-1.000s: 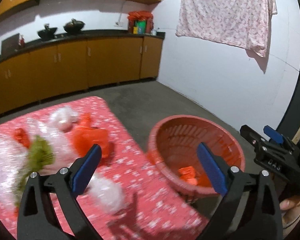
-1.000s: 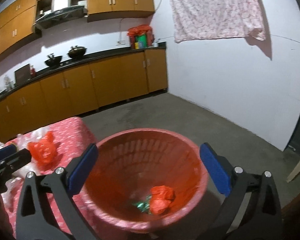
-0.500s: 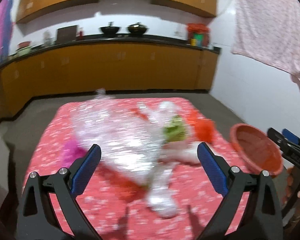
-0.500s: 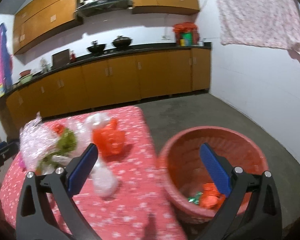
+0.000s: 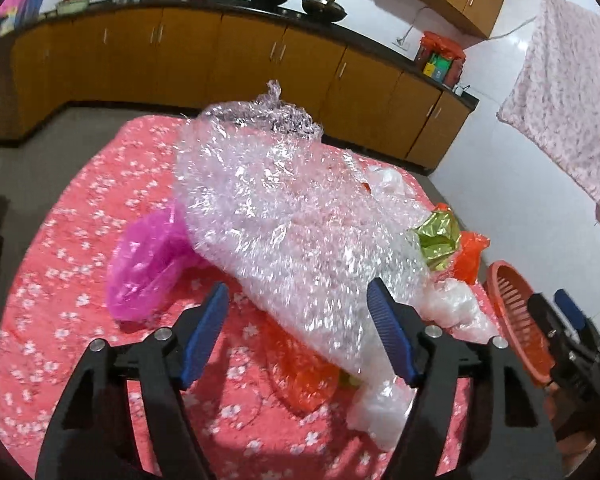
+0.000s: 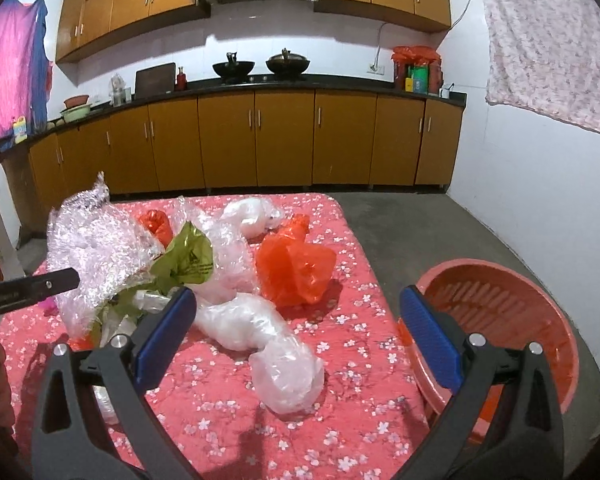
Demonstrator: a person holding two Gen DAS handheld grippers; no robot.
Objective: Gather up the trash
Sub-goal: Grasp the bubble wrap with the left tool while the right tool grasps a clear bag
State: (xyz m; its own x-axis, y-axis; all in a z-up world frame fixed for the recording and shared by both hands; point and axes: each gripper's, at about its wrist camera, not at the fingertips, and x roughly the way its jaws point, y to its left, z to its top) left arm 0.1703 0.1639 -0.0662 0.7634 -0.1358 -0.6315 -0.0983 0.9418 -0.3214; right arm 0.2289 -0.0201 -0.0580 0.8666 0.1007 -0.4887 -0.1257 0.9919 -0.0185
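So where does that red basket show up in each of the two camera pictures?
Left wrist view: the red basket sits at the far right edge, beyond the table's corner, partly cut off by the right gripper.
Right wrist view: the basket is at lower right, beside the table, behind the gripper's right finger.
Shared landmark: the orange plastic bag on the tablecloth.

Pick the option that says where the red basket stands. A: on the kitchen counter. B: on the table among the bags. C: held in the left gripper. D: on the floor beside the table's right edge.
D: the basket sits on the grey floor just off the right edge of the table, lower than the tabletop, with neither gripper holding it.
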